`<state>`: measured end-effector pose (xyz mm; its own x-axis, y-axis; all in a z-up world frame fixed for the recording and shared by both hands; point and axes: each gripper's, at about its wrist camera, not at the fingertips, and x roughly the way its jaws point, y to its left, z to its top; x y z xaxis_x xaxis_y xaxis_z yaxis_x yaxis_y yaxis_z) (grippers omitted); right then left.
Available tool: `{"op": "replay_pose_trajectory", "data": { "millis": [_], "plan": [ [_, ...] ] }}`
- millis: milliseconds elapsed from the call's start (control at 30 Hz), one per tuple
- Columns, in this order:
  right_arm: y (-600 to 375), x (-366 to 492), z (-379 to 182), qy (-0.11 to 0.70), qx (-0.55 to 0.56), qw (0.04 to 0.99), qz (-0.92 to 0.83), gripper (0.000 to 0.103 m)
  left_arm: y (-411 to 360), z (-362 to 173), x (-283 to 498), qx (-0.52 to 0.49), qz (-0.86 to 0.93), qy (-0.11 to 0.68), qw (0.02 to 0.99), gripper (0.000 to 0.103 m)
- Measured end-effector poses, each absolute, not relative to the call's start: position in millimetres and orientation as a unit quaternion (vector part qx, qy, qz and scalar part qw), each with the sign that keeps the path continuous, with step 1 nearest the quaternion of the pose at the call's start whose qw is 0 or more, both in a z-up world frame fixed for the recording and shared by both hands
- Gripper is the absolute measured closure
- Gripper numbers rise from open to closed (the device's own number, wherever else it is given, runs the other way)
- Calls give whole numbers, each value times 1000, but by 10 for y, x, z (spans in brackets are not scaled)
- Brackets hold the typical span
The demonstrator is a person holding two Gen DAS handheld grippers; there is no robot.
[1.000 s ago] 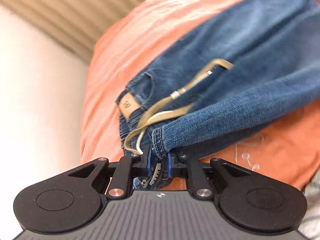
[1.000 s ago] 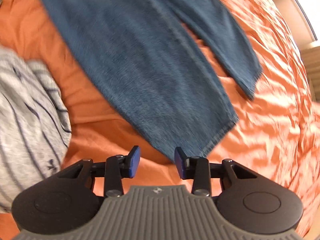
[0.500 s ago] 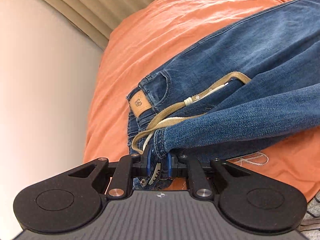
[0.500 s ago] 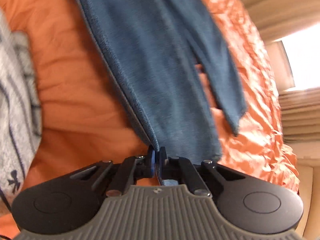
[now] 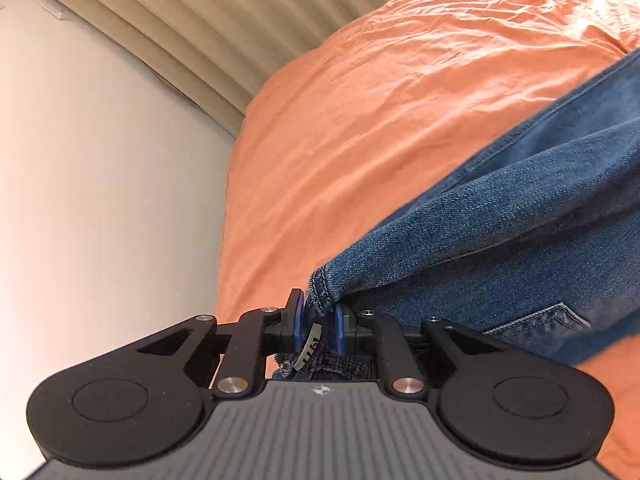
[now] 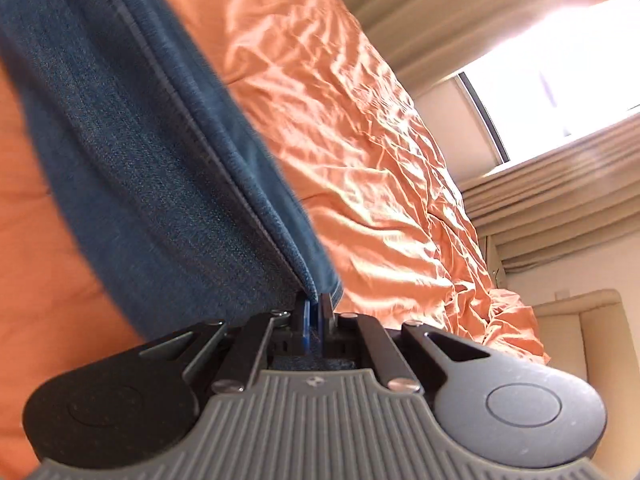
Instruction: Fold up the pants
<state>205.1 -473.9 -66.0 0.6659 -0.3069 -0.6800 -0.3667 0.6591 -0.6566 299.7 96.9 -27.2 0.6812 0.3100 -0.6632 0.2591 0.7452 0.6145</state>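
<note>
Left wrist view: the left tool (image 5: 318, 318) pinches the jeans (image 5: 500, 232) waistband, the right tool (image 6: 316, 312) shut on a leg hem; carry both level over the bed (image 5: 380, 100), keeping denim taut.

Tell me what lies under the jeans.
Under the jeans shows the wrinkled orange bedsheet, on both sides of the denim. Whatever lies directly beneath the denim is covered. The left gripper and the right gripper each clamp the denim.
</note>
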Motion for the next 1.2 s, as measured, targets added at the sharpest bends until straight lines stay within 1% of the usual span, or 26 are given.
{"op": "replay_pose_trajectory", "data": {
  "millis": [233, 267, 300, 333, 367, 400, 467, 500, 567, 667, 733, 800, 933, 1000, 1033, 1067, 1100, 1133, 1167, 1200],
  "plan": [
    [-4753, 3048, -1166, 455, -377, 807, 4, 103, 961, -755, 3869, 332, 7, 451, 828, 84],
    [-4744, 3146, -1268, 462, -377, 803, 4, 103, 961, -841, 3944, 332, 2, 461, 823, 81],
    [-4731, 3224, -1368, 469, -378, 798, 5, 103, 960, -936, 4014, 333, -2, 469, 818, 74],
    [-4724, 3290, -1470, 476, -378, 794, 6, 103, 978, -1014, 4070, 331, -6, 475, 815, 71],
    [-4727, 3342, -1567, 483, -378, 790, 8, 103, 1005, -1074, 4117, 327, -8, 480, 814, 59],
    [-4722, 3383, -1643, 488, -379, 786, 9, 103, 1056, -1125, 4162, 316, -12, 483, 816, 41],
    [-4720, 3446, -1759, 495, -384, 780, 13, 103, 1173, -1136, 4219, 283, -14, 483, 829, 25],
    [-4719, 3459, -1797, 498, -384, 777, 15, 103, 1236, -1123, 4236, 263, -20, 484, 834, 22],
    [-4713, 3473, -1858, 503, -386, 773, 16, 103, 1357, -1076, 4254, 234, -28, 486, 841, 20],
    [-4686, 3471, -1904, 504, -394, 768, 16, 103, 1540, -978, 4167, 220, -35, 475, 851, 19],
    [-4684, 3471, -1900, 503, -397, 768, 15, 103, 1653, -911, 4102, 212, -31, 470, 856, 17],
    [-4680, 3458, -1895, 503, -399, 767, 13, 103, 1783, -823, 4039, 195, -22, 470, 861, 11],
    [-4641, 3457, -1896, 504, -405, 763, 1, 103, 2146, -814, 3979, 139, 15, 475, 869, 11],
    [-4612, 3451, -1894, 505, -412, 758, -3, 103, 2339, -843, 3975, 81, 30, 483, 872, 7],
    [-4604, 3447, -1882, 506, -413, 757, -6, 103, 2427, -876, 3998, 44, 30, 491, 870, 7],
    [-4602, 3444, -1864, 507, -411, 758, -9, 103, 2493, -906, 4011, 9, 29, 497, 867, 15],
    [-4599, 3443, -1846, 507, -409, 759, -13, 103, 2556, -930, 4014, -30, 24, 502, 864, 35],
    [-4594, 3432, -1821, 506, -407, 760, -17, 103, 2577, -949, 4025, -55, 23, 503, 862, 40],
    [-4589, 3421, -1801, 505, -406, 762, -20, 103, 2562, -945, 4023, -58, 37, 495, 866, 60],
    [-4582, 3402, -1776, 502, -408, 762, -22, 103, 2505, -942, 4030, -43, 55, 487, 871, 76]
  ]
}}
